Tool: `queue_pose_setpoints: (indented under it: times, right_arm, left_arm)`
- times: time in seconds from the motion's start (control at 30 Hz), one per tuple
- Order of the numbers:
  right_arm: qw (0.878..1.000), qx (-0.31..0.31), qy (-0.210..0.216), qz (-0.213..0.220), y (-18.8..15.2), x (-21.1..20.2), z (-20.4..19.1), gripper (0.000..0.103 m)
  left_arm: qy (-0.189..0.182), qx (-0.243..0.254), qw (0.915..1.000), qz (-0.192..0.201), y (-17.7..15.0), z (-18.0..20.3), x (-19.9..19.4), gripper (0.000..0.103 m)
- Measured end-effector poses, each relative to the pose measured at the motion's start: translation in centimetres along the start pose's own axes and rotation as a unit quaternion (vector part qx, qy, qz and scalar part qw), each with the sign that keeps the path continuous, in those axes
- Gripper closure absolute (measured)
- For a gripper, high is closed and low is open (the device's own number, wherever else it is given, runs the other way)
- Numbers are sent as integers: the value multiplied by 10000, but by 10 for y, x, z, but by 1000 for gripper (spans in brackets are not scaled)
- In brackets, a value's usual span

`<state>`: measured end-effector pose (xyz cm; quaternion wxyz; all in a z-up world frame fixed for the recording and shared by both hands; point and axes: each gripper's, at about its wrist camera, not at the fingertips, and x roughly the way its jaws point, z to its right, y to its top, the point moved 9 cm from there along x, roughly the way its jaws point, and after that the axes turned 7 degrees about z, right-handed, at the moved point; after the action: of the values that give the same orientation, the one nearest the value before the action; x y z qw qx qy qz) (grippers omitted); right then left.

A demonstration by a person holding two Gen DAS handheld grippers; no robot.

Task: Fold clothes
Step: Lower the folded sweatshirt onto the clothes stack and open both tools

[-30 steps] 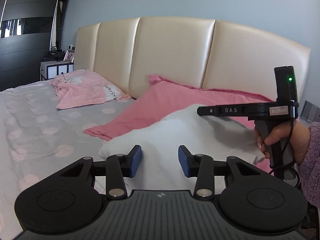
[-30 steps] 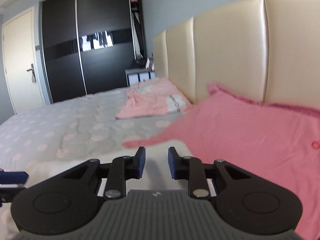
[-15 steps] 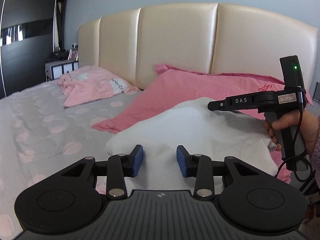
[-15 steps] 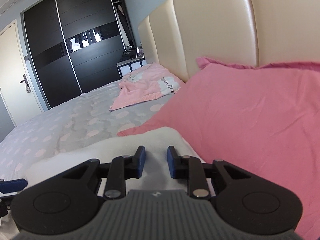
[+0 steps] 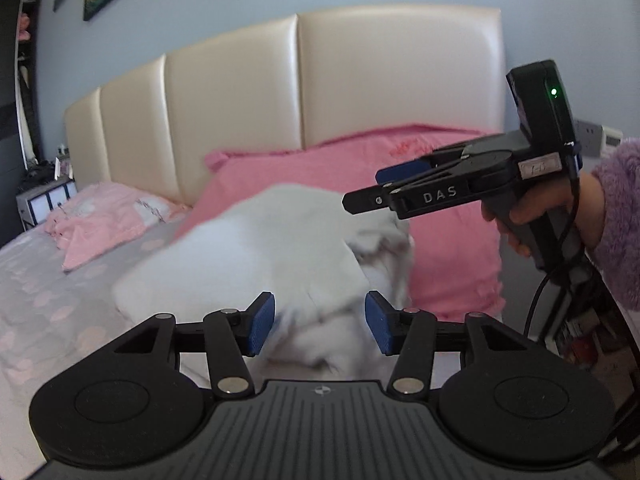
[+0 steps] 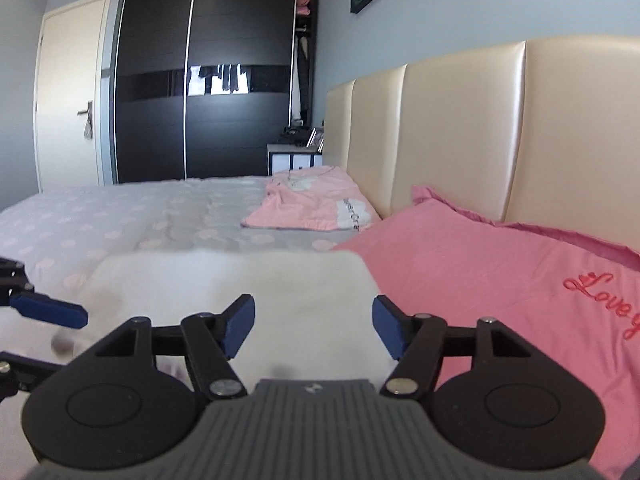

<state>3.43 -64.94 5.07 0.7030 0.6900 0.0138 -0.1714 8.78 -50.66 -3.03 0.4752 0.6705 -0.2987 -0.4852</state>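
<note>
A white garment (image 5: 256,256) lies bunched on the bed, partly over a pink pillow (image 5: 440,216); it also shows in the right wrist view (image 6: 240,284). My left gripper (image 5: 320,326) is open and empty, just above the garment's near edge. My right gripper (image 6: 312,326) is open and empty over the garment; in the left wrist view it (image 5: 404,184) hangs above the garment's right side, held by a hand in a purple sleeve. The left gripper's blue fingertip (image 6: 48,310) shows at the left edge of the right wrist view.
A grey bedspread with pink dots (image 6: 120,220) covers the bed. A folded pink garment (image 6: 316,204) lies near the cream headboard (image 5: 320,100). A bedside cabinet (image 6: 294,156) and a dark wardrobe (image 6: 208,76) stand beyond. The pink pillow (image 6: 500,280) reads "Love".
Both grippers have opened wider and lifted off the white garment. The garment dropped and now lies bunched and blurred; the right gripper rose above it.
</note>
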Motion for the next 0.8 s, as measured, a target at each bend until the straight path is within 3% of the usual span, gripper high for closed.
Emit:
queue_pose_setpoints:
  times: [0.17,0.37,0.6,0.8]
  right_arm:
    - [9993,-47,-50,-365,-34,3,6,35]
    - [9976,66,-246,-642,-40,10,13,33]
    - [9965,273,-194,-770,-26,-7,-1,30]
    - [9958,223,200,-866,0,-21,-59,11]
  left_arm:
    - [75,-91,9995,-297,-15,-3,10,55]
    - [43,-168,9992,-364,-10,-3,3,55]
    - [117,-695,9975,98,10,-25,-60,50]
    - [630,-905,9931,391,11,-49,-135,40]
